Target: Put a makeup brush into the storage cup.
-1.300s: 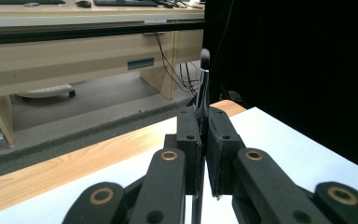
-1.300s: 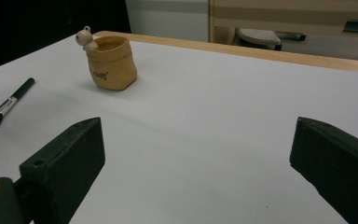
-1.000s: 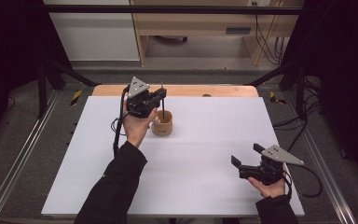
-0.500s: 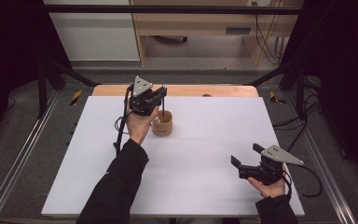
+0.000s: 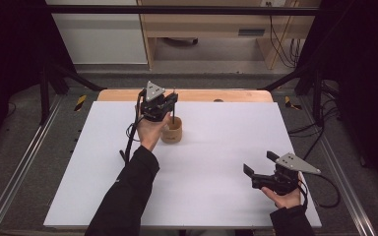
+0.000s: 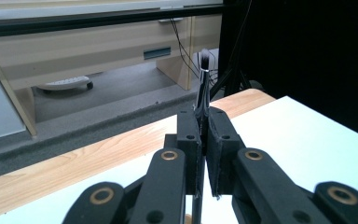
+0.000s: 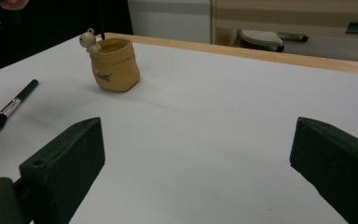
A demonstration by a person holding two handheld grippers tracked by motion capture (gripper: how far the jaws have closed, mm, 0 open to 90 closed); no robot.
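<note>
Black and thin, the brush (image 6: 202,88) stood upright in the left gripper (image 6: 204,140), whose fingers (image 6: 189,135) were clenched tight on its handle; in the left gripper view the dark bristle tip showed above a shiny metal collar, well over the fingers, and the handle ran down between them and out of sight at the bottom edge. From the high view that brush (image 5: 173,105) hung over the tan pot (image 5: 172,132), its lower end at or just inside the pot's mouth, though whether it touched the pot could not be told. The left gripper (image 5: 166,109) sat directly above and slightly behind the pot, toward the far side of the counter (image 5: 216,147). In the right gripper view the pot (image 7: 114,65) looked like a small soft sack with a little figure on its rim, and a thin dark stem dropped into its opening. A second brush (image 7: 10,106) lay flat on the white surface beside it, bristles toward the camera. The right gripper (image 5: 266,171) rested near the front right of the counter, well apart from the pot, its fingers (image 7: 65,163) released wide with nothing between them, pointing across the counter toward the pot.
</note>
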